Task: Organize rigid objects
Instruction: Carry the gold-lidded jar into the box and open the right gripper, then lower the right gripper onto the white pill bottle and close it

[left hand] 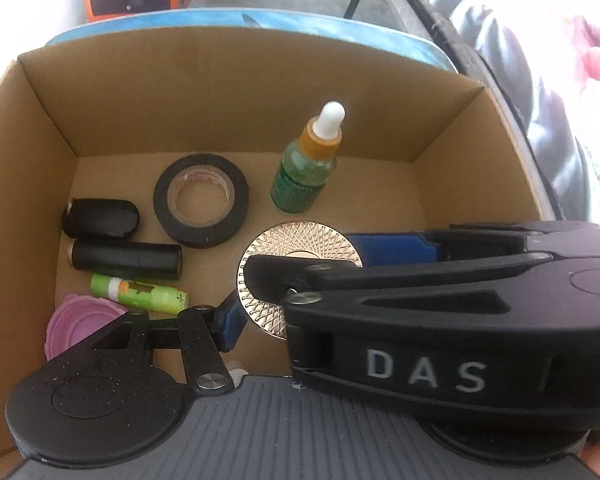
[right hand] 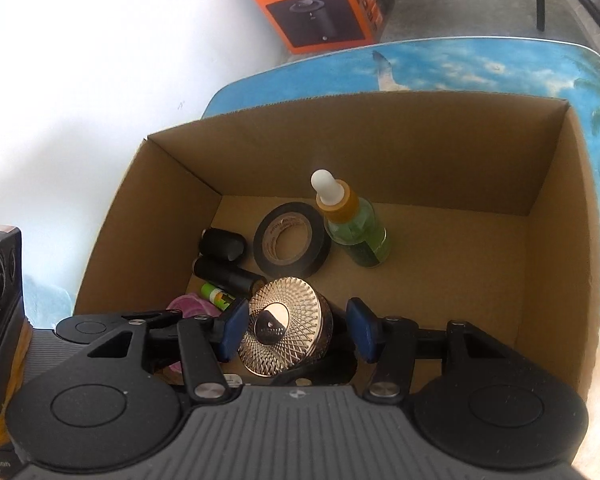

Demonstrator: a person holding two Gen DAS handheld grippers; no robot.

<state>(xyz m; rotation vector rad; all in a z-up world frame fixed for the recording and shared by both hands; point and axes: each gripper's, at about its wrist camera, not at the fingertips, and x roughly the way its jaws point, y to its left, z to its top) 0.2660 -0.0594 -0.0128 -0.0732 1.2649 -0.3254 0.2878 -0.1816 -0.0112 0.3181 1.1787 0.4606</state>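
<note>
1. Lowering a round gold-lidded jar (right hand: 286,330) into the cardboard box (right hand: 420,136) looks like the step in hand; it hangs by the box's near wall.
2. The right gripper (right hand: 296,330) has its jaws half spread: the left pad touches the jar, the right pad stands apart.
3. The left gripper (left hand: 292,280) also flanks the jar; whether its jaws pinch it I cannot tell.
4. Next: set it on bare floor beside the tape roll (right hand: 292,243) and dropper bottle (right hand: 354,224), then spread the jaws.

Matt cardboard box (right hand: 560,240), shiny metal-look lid (right hand: 280,328)
</note>
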